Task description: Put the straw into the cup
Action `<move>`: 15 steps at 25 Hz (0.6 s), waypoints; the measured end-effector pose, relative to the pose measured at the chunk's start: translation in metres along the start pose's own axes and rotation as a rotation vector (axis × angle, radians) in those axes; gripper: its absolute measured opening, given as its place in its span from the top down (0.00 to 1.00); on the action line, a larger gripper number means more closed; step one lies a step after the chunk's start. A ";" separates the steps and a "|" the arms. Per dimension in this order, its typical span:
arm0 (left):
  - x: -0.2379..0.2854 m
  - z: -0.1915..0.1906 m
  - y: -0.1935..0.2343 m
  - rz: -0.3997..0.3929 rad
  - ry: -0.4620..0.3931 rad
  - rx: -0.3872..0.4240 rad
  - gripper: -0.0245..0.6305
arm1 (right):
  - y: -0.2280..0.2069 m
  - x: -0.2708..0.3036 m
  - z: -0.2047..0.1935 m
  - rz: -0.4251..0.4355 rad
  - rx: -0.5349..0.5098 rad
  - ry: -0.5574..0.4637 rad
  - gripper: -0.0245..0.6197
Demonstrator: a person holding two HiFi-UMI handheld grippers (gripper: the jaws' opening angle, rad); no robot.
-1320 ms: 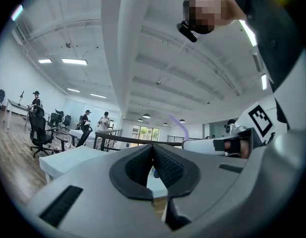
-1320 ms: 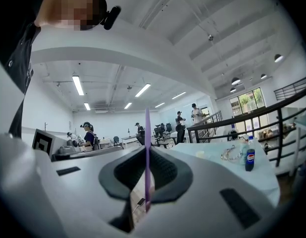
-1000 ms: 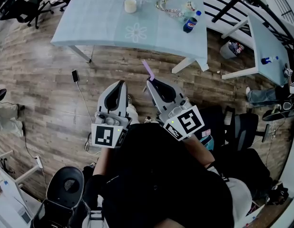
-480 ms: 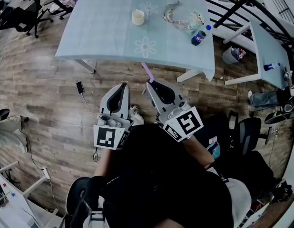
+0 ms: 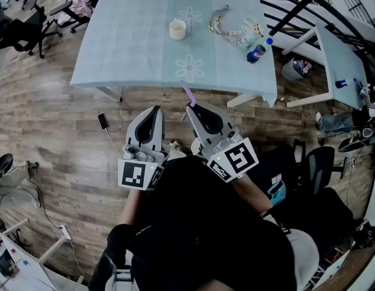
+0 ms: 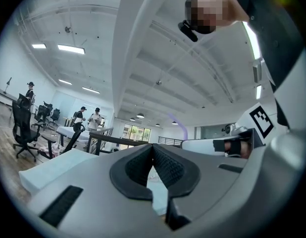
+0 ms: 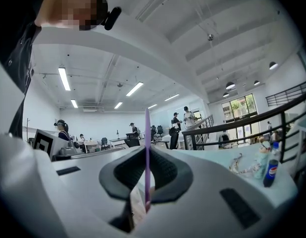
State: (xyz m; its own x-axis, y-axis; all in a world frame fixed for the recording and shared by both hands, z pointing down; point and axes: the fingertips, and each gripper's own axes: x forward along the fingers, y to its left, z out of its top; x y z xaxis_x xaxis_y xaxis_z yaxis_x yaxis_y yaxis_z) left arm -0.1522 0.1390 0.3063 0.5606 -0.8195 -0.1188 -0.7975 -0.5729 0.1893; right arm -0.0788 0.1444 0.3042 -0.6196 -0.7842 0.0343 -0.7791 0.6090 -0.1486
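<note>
Currently at transport step: straw (image 5: pixel 188 93) toward cup (image 5: pixel 178 29).
Grips upright straw in clenched right gripper (image 5: pixel 190 107) jaws, short of the counter (image 5: pixel 127 41); shows left gripper (image 5: pixel 156 110) jaws together, empty. Likely needs reach over cup, then straw lowered in.

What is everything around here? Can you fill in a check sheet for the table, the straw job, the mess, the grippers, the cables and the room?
Surface: pale blue table with flower prints, just ahead of the person.
Job's things: cup upright on the table, nothing seen in it; purple straw not in the cup yet.
Clutter: blue bottle and a tangle of cords on the table's right side.
Grippers: right hand-held gripper shut on the straw, which pokes out past its tips; left hand-held gripper shut, empty.
Cables: a thin cable on the floor, running from a small black device.
Surroundings: wood floor, office chairs, a white table at right.
</note>
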 end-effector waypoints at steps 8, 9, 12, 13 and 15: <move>0.021 -0.006 0.005 -0.027 -0.010 -0.020 0.94 | -0.023 0.009 0.001 -0.036 0.035 -0.008 0.92; 0.024 -0.006 0.006 -0.032 -0.010 -0.013 0.94 | -0.025 0.012 0.001 -0.037 0.034 -0.009 0.92; 0.036 -0.005 0.012 -0.038 -0.016 -0.011 0.94 | -0.034 0.024 0.003 -0.037 0.030 -0.012 0.92; 0.040 -0.004 0.014 -0.038 -0.016 -0.011 0.94 | -0.037 0.028 0.004 -0.037 0.031 -0.013 0.92; 0.047 -0.004 0.021 -0.035 -0.011 -0.010 0.94 | -0.043 0.036 0.004 -0.039 0.033 -0.015 0.92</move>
State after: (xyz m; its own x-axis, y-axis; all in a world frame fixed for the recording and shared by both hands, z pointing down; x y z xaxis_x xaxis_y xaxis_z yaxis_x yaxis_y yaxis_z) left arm -0.1413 0.0885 0.3081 0.5859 -0.7988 -0.1364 -0.7749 -0.6015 0.1942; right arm -0.0669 0.0894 0.3079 -0.5868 -0.8093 0.0264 -0.7991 0.5736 -0.1799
